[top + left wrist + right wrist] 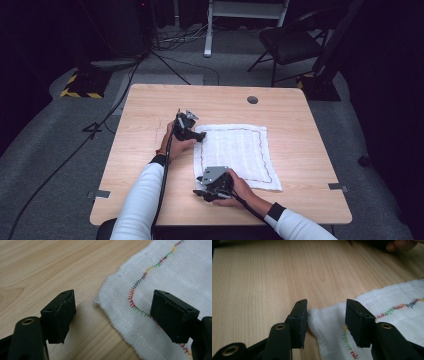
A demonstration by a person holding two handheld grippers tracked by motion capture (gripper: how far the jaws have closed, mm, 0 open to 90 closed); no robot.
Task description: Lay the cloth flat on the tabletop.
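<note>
A white gauze cloth (235,155) with a wavy multicoloured stitched border lies flat on the wooden table (150,110). My left gripper (200,136) is at the cloth's far left corner. In the left gripper view its jaws (112,293) stand wide apart, one over bare wood and one over the cloth (175,272), with the corner between them untouched. My right gripper (199,185) is at the near left corner. In the right gripper view its jaws (327,302) straddle that corner of the cloth (387,297) with gaps on both sides.
A round grey grommet (252,99) sits in the tabletop behind the cloth. Tape marks (101,193) lie at the near table corners. On the floor beyond are cables, a folding chair (292,42) and a yellow-and-black stand base (82,85).
</note>
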